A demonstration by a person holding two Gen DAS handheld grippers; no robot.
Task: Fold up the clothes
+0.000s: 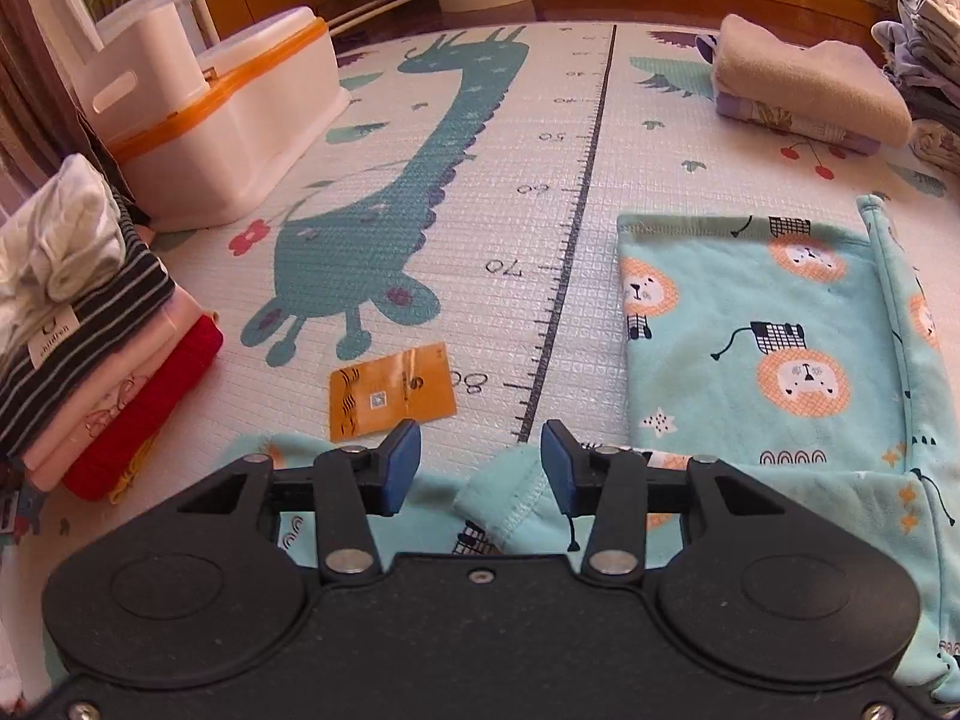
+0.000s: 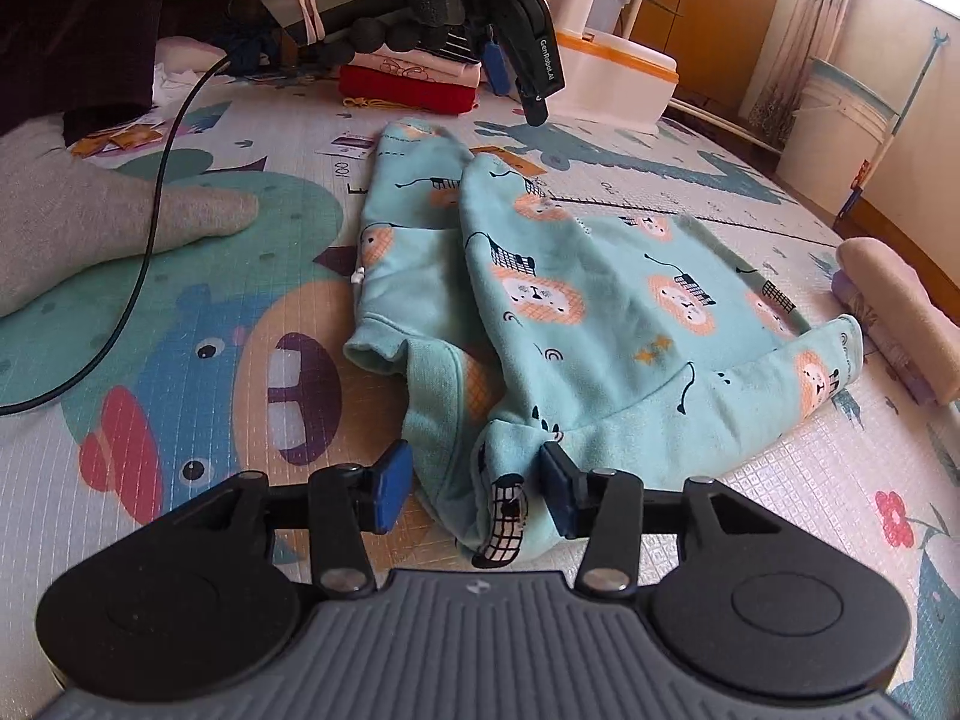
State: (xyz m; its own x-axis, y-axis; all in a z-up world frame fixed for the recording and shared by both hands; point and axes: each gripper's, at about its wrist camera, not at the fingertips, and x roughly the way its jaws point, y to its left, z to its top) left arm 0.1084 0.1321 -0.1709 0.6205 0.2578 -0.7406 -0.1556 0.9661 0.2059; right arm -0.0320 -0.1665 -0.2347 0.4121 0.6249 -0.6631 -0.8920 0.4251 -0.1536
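Note:
A light teal child's sweatshirt (image 2: 600, 312) with orange lion prints lies partly folded on the play mat (image 2: 198, 312). One sleeve (image 2: 798, 378) crosses its near edge. My right gripper (image 2: 474, 489) is open, with the garment's near corner (image 2: 501, 516) lying loose between the blue pads. My left gripper (image 1: 480, 468) is open too, low over a raised fold of the same cloth (image 1: 504, 504). The flat body of the sweatshirt (image 1: 750, 330) spreads to its right. In the right wrist view the left gripper (image 2: 517, 99) hangs beyond the garment's far end, held by a black-gloved hand.
A stack of folded clothes (image 1: 90, 330) and a white bin with an orange band (image 1: 240, 120) stand at the left. An orange card (image 1: 390, 396) lies on the mat. A folded beige pile (image 1: 804, 84) sits far right. A person's grey-socked foot (image 2: 120, 228) and a black cable (image 2: 150, 240) lie to the left of the right gripper.

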